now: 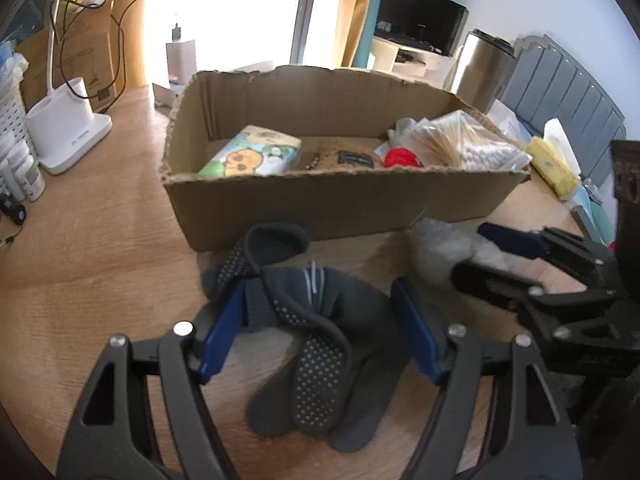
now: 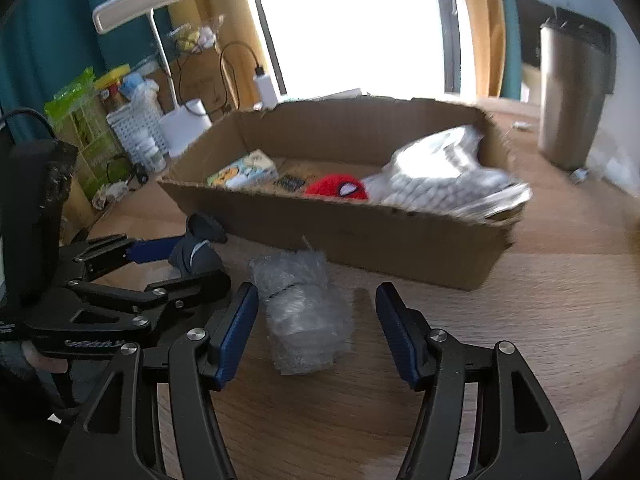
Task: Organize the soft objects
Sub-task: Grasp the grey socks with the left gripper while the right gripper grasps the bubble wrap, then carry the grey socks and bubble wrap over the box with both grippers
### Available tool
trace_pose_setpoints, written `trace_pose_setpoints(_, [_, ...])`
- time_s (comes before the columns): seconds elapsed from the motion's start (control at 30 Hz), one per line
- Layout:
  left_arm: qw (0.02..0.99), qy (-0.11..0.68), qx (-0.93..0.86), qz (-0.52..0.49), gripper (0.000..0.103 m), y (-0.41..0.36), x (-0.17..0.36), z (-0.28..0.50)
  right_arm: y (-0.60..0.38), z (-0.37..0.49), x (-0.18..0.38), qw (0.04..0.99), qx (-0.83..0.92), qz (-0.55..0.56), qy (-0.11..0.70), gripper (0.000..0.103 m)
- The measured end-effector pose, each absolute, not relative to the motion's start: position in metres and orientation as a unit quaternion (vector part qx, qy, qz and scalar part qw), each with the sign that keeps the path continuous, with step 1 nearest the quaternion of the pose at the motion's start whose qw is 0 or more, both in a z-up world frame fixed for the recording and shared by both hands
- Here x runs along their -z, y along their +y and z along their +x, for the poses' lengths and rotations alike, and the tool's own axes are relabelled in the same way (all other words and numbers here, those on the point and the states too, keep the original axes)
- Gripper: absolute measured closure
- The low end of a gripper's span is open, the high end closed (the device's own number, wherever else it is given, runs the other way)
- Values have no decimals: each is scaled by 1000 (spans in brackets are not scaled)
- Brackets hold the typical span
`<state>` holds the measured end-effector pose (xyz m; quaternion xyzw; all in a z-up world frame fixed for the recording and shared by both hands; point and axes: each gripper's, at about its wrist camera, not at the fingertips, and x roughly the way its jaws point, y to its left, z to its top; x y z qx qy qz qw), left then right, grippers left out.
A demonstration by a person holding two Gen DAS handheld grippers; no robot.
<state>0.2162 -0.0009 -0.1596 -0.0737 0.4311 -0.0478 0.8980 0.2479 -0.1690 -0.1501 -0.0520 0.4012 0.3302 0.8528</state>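
A pair of dark grey socks with dotted soles [image 1: 308,320] lies on the wooden table in front of an open cardboard box [image 1: 340,204]. My left gripper [image 1: 320,304] is open with its blue fingers on either side of the socks. A roll of bubble wrap [image 2: 304,308] lies in front of the box [image 2: 400,240]. My right gripper [image 2: 316,308] is open around it, and shows in the left wrist view [image 1: 476,252]. The box holds a tissue pack [image 1: 252,152], a red plush [image 2: 338,187] and a bag of cotton swabs [image 1: 460,146].
A white desk lamp [image 1: 66,128] and a white basket with bottles [image 1: 12,120] stand at the left. A steel tumbler [image 2: 572,100] stands to the right of the box. A yellow pack [image 1: 552,166] lies at the right table edge.
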Motion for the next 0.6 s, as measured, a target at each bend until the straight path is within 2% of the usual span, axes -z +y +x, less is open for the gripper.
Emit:
trace_pose_setpoints(0.1, [899,428,56,-78,38,1,159,214,-169,247,149,853,-334,-52,398,44])
trace_pose_setpoints(0.17, [899,427,61,-80,43,2,159,213,-169,246,150,850,-336,-53,402,54])
trace_pose_setpoints(0.27, [899,425,69,-76,50,0,157,210,-168,242,149,851,-335,-59,400,60])
trace_pose_setpoints(0.43, [903,415,85,-66,62,-7,152,203,-167,234,142,855,-340,-63,386,62])
trace_pose_setpoints(0.5, [906,410,89,-61,69,-10,149,200,-167,232,140,856,-339,-66,384,62])
trace_pose_setpoints(0.6, [909,403,95,-58,70,-12,144,195,-168,228,135,860,-338,-70,377,63])
